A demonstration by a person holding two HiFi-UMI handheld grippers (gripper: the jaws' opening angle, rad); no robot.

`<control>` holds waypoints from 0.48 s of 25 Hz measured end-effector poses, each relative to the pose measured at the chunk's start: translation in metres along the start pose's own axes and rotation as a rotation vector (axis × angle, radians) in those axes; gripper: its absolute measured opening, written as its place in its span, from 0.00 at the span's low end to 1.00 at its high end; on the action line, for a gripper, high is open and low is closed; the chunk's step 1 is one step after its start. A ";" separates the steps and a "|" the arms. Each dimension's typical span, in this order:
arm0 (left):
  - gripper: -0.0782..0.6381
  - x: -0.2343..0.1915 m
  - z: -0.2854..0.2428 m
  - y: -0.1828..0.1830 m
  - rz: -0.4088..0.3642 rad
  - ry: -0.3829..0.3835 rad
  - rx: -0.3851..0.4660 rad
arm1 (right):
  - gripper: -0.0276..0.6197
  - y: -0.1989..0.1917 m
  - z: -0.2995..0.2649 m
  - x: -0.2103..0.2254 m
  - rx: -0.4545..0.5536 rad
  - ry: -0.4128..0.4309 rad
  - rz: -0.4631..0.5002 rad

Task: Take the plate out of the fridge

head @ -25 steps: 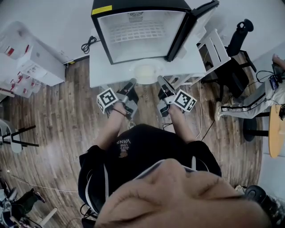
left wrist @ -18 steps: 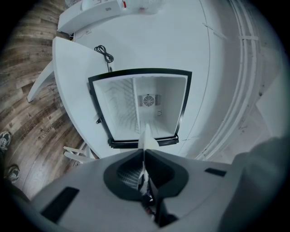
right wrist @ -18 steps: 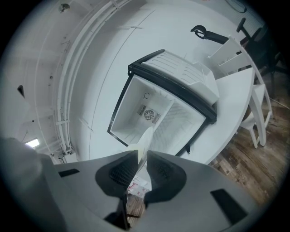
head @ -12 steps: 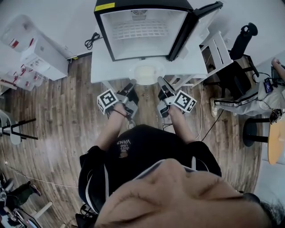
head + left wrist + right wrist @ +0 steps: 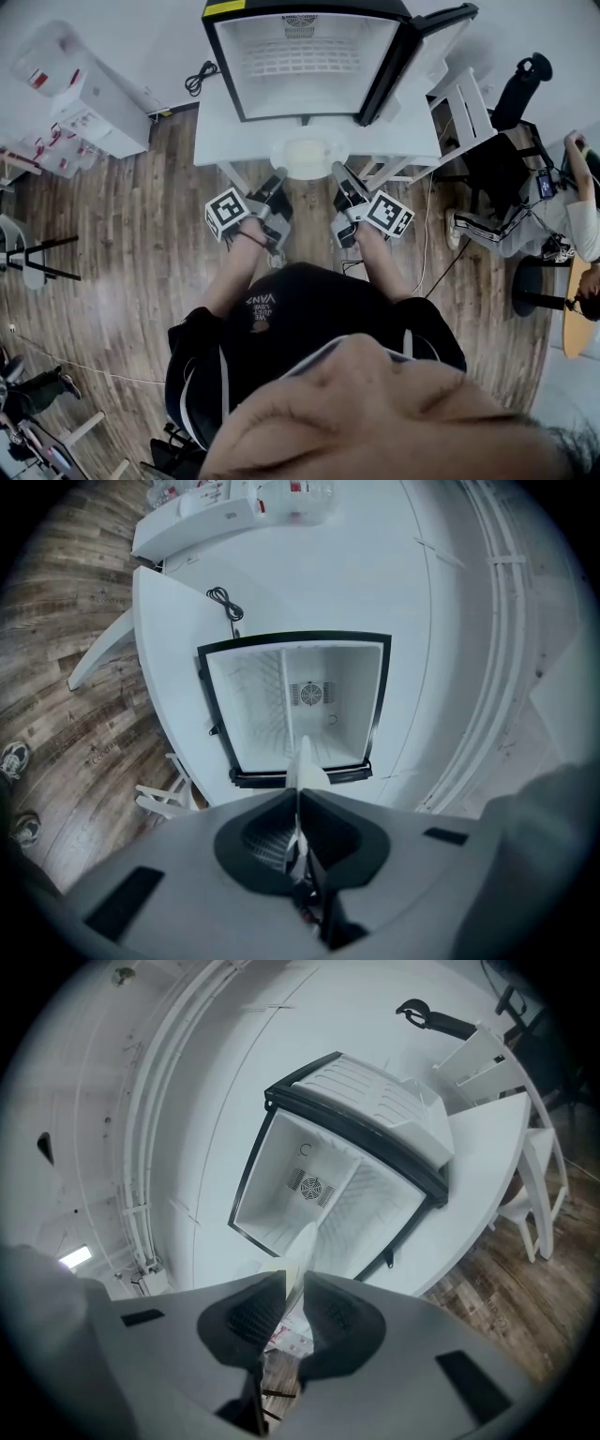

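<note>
Fingers (image 5: 251,841) | left gripper (image 5: 278,174), right gripper (image 5: 337,170): pinching plate (image 5: 307,155) rim, outside fridge (image 5: 300,56)

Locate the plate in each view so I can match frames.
Head view: plate upper centre, just below the open fridge.
Left gripper view: plate edge-on, centre, between the jaws.
Right gripper view: plate edge-on, centre, between the jaws.
Shared landmark: the fridge.

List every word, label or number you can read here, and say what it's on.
"VANS": on the person's black shirt, upside down in the head view; the smaller print beside it is unreadable.
Yellow label on the fridge's top edge: too blurred to read.
Red labels on the white boxes: too small to read.
</note>
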State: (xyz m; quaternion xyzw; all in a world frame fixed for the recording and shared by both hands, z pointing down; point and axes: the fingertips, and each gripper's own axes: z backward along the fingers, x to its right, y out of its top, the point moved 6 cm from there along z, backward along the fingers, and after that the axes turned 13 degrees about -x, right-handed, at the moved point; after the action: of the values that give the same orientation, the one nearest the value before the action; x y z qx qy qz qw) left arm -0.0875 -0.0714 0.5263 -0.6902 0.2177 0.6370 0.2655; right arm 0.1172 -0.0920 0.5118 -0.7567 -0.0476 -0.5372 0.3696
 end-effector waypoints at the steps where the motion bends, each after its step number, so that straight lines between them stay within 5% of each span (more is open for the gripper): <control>1: 0.15 0.000 0.000 -0.001 0.003 0.002 0.002 | 0.14 0.000 0.001 0.000 -0.002 0.001 0.001; 12: 0.15 -0.002 -0.004 -0.009 0.005 0.008 0.013 | 0.14 0.002 0.007 0.005 -0.021 -0.003 -0.003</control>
State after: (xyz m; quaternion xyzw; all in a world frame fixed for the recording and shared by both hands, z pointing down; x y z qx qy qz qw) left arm -0.0791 -0.0675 0.5294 -0.6902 0.2248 0.6336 0.2675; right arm 0.1252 -0.0907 0.5138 -0.7614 -0.0437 -0.5369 0.3606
